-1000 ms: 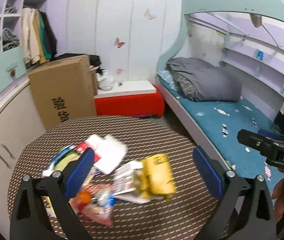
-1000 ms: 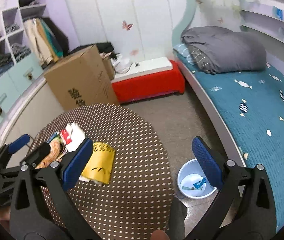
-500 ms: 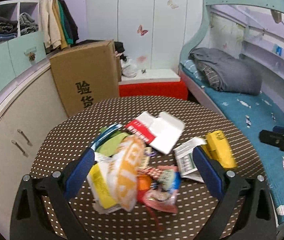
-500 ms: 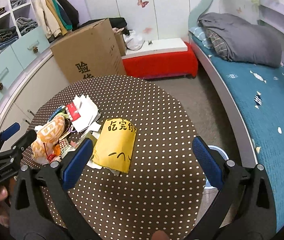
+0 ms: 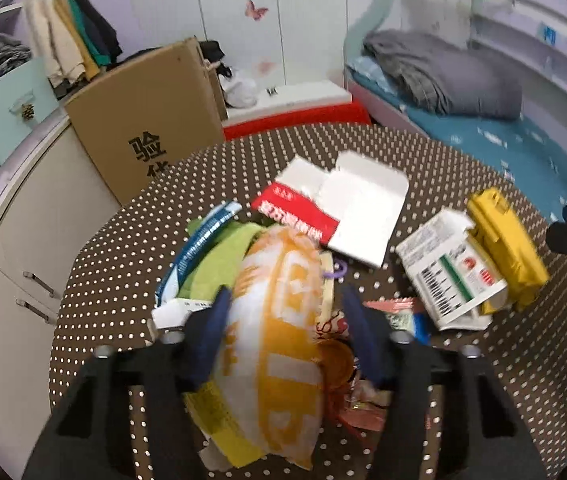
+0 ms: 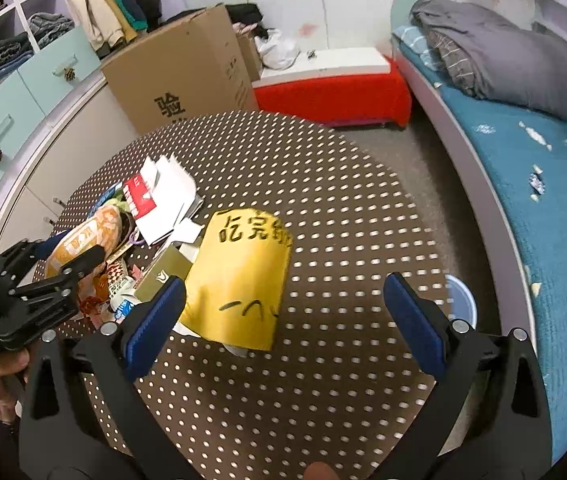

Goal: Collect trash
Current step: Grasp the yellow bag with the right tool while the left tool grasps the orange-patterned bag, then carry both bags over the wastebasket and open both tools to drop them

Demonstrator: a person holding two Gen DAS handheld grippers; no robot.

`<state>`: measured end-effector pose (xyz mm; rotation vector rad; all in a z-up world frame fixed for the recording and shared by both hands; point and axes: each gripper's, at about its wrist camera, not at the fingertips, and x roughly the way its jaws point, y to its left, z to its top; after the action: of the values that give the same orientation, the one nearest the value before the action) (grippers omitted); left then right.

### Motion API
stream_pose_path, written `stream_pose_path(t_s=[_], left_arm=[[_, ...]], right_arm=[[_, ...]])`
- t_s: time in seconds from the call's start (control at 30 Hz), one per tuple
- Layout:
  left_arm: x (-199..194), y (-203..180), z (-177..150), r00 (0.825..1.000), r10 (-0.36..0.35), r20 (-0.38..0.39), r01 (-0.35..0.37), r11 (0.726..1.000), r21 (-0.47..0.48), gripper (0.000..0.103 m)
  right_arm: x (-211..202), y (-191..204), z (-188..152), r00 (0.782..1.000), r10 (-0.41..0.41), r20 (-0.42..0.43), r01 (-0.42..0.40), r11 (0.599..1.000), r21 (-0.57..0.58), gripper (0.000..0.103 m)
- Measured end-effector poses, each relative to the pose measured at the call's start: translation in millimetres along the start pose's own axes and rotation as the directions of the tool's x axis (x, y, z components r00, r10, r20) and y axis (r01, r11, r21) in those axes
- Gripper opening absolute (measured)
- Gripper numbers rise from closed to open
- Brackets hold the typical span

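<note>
A pile of trash lies on the round brown dotted table [image 5: 423,148]. My left gripper [image 5: 287,332] is shut on an orange and white plastic bag [image 5: 279,328] at the near left of the pile; the bag also shows in the right wrist view [image 6: 83,240]. Beside it lie a red and white carton [image 5: 339,208], a green wrapper [image 5: 215,264] and a barcode box [image 5: 451,272]. My right gripper [image 6: 283,320] is open and empty above a yellow packet [image 6: 243,276] with black writing, which also shows in the left wrist view [image 5: 503,252].
A light blue bin [image 6: 461,298] stands on the floor right of the table, partly hidden by its edge. A cardboard box [image 6: 183,68] and a red bench [image 6: 331,92] stand behind the table. A bed [image 6: 523,152] runs along the right, cabinets [image 5: 15,216] along the left.
My left gripper has dropped onto the pile and closed on the orange and white bag. My right gripper has come lower and closer over the yellow packet, still open.
</note>
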<state>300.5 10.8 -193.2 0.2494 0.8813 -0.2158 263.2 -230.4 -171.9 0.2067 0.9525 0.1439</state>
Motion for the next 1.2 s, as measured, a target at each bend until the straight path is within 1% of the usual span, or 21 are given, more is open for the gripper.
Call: stream_pose_path(t_s=[0.07, 0.17, 0.2, 0.23, 0.27, 0.33, 0.4, 0.67, 0.8, 0.97, 1.13, 1.2], left_arm=[[1, 0, -1, 1.0, -0.007, 0.003, 0.007, 1.0, -0.001, 0.038], [-3, 3, 0, 0.999, -0.03, 0.022, 0.03, 0.999, -0.028, 0.036], [-7, 4, 1, 0.999, -0.031, 0.033, 0.033, 0.999, -0.036, 0.035], [-9, 4, 1, 0.999, -0.034, 0.04, 0.036, 0.998, -0.042, 0.035], [-12, 4, 1, 0.998, -0.037, 0.045, 0.039, 0.998, -0.047, 0.035], [-18, 4, 1, 0.998, -0.038, 0.059, 0.041, 0.998, -0.056, 0.034], [-23, 5, 2, 0.997, -0.037, 0.072, 0.041, 0.997, -0.063, 0.034], [-51, 0, 9, 0.989, -0.044, 0.139, 0.054, 0.996, -0.067, 0.034], [-70, -4, 18, 0.982, -0.05, 0.183, 0.063, 0.996, -0.07, 0.034], [-85, -7, 24, 0.974, -0.059, 0.217, 0.077, 0.994, -0.074, 0.034], [-102, -12, 32, 0.964, -0.073, 0.256, 0.098, 0.991, -0.088, 0.034], [-111, -16, 37, 0.956, -0.089, 0.279, 0.12, 0.988, -0.097, 0.034]], right_arm=[[10, 5, 0, 1.0, 0.015, -0.016, -0.015, 1.0, -0.01, 0.097], [28, 14, 0, 0.999, 0.033, -0.04, -0.034, 0.999, -0.022, 0.095], [31, 15, 0, 0.998, 0.036, -0.043, -0.037, 0.999, -0.023, 0.082], [35, 17, 1, 0.998, 0.043, -0.05, -0.044, 0.999, -0.026, 0.062], [38, 18, 0, 0.997, 0.05, -0.058, -0.052, 0.998, -0.029, 0.053], [41, 19, -1, 0.997, 0.045, -0.066, -0.047, 0.998, -0.038, 0.043], [40, 16, -3, 0.996, 0.056, -0.062, -0.058, 0.998, -0.033, 0.037], [14, -7, -2, 0.997, 0.077, -0.006, -0.077, 0.997, 0.009, 0.035], [-5, -17, 4, 0.996, 0.086, 0.034, -0.087, 0.996, 0.024, 0.035], [-24, -24, 9, 0.992, 0.108, 0.071, -0.11, 0.994, 0.027, 0.035], [-46, -31, 13, 0.985, 0.124, 0.122, -0.129, 0.991, 0.031, 0.035], [-57, -36, 16, 0.98, 0.132, 0.149, -0.139, 0.99, 0.035, 0.035]])
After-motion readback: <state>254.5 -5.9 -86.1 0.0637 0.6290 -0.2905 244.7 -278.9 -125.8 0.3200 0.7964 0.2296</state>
